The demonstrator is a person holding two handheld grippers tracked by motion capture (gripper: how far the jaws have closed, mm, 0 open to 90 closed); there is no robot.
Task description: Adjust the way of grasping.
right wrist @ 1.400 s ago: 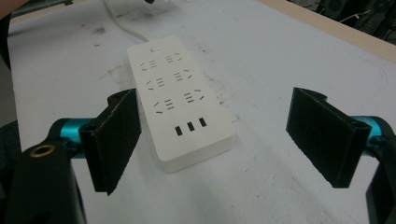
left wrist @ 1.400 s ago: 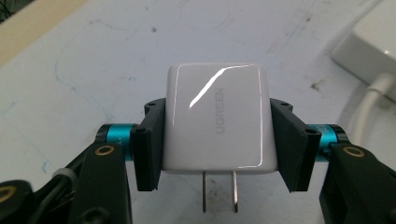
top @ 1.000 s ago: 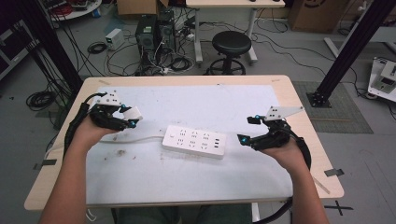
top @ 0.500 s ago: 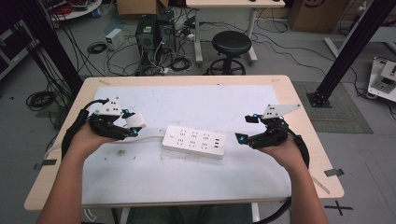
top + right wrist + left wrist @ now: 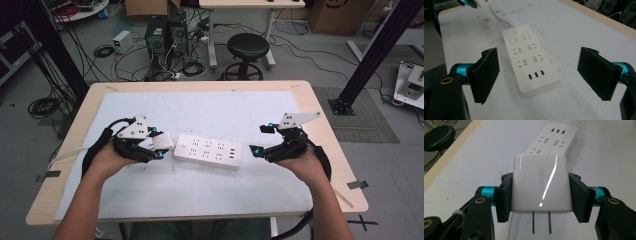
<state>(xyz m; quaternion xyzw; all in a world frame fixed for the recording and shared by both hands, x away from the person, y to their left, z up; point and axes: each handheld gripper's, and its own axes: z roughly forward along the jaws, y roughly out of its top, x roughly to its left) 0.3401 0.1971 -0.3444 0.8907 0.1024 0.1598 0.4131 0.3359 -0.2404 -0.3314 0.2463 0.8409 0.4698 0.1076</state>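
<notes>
Just ahead of the left tool, which pinches the white charger and has carried it nearer, lies the power strip, ready for plugging; the right tool stays spread.

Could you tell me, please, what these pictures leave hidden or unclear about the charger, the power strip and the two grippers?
- Charger, left gripper view: the sides under the left gripper's pads are covered; the prong tips merge into glare.
- Power strip, high view: socket holes too small to read; whether the charger touches its near end is unclear.
- Right gripper, right gripper view: jaws cut off by the bottom edge.
</notes>
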